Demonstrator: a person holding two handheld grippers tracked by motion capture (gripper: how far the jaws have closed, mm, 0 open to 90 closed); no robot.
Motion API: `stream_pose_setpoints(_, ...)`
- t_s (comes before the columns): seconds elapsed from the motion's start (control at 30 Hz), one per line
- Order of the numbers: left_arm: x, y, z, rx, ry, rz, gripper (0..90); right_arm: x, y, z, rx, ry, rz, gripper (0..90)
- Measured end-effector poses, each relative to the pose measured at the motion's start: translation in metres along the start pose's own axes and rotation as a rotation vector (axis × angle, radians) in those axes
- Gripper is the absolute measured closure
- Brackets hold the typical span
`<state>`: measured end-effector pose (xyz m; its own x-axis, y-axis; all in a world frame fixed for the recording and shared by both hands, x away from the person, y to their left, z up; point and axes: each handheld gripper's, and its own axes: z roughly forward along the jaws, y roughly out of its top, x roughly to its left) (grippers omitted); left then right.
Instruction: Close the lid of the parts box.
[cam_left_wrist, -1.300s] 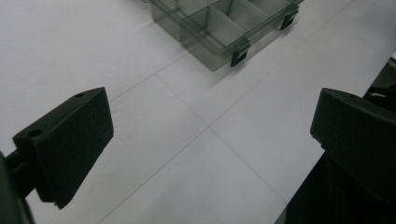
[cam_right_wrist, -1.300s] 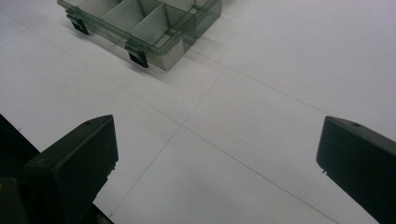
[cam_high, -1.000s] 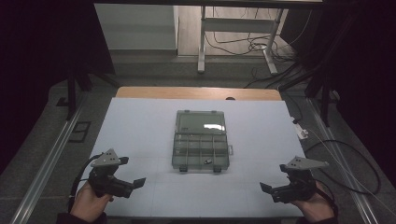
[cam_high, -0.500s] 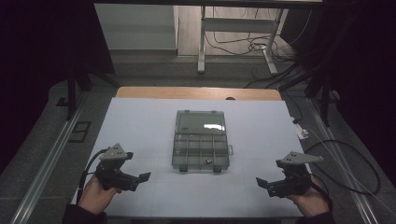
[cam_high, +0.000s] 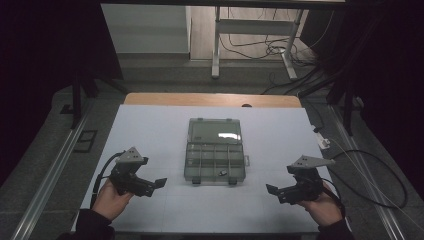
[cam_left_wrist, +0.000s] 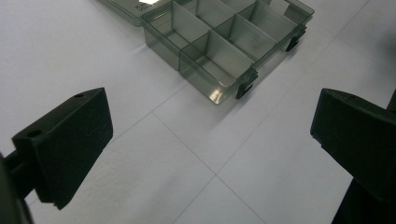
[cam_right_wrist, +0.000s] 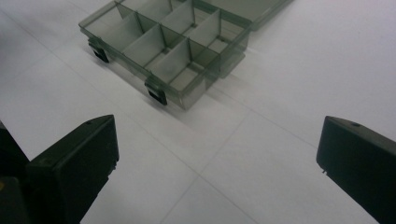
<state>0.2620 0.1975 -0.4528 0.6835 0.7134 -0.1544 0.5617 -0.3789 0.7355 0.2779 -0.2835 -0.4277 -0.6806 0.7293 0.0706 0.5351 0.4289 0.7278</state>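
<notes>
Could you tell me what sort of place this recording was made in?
Probably a lab or workshop recording station: a white-covered table holding only a clear compartment box, loose cables on the floor, and metal frame legs behind.

Your work surface is a white-covered table (cam_high: 150, 130), with a strip of bare wood (cam_high: 210, 99) showing along its far edge and thin seam lines crossing the white sheet. Directly on it, about midway between the side edges, you have a clear smoky-green compartment box (cam_high: 214, 160) lying open, its lid (cam_high: 215, 131) folded flat on the table just beyond the divided tray and its two dark latches (cam_left_wrist: 246, 84) facing your side. In one near-row compartment of that box, toward the right latch, you can see a small dark item (cam_high: 223, 173), too small to identify.
</notes>
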Motion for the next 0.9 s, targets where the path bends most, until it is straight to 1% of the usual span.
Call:
stream_pose_setpoints(0.1,0.002,0.003,0.004,0.003,0.0,0.012,0.0,0.0,0.005,0.004,-0.009,0.008,-0.006,0.0)
stream_pose_setpoints(0.33,0.006,0.009,0.01,-0.004,-0.002,0.004,0.0,-0.001,0.013,0.015,-0.001,0.015,-0.019,0.0)
stream_pose_setpoints(0.43,0.008,0.011,0.015,-0.002,-0.005,0.015,0.0,-0.002,0.018,0.021,0.005,0.022,-0.017,0.0)
stream_pose_setpoints(0.6,0.011,0.015,0.022,0.001,-0.016,0.027,0.0,-0.002,0.024,0.027,0.005,0.02,-0.024,0.0)
stream_pose_setpoints(0.8,0.014,0.019,0.029,0.002,-0.018,0.037,0.0,-0.003,0.032,0.038,0.016,0.018,-0.03,0.0)
stream_pose_setpoints(0.9,0.015,0.021,0.032,0.002,-0.021,0.033,0.0,-0.003,0.035,0.043,0.021,0.019,-0.031,0.0)
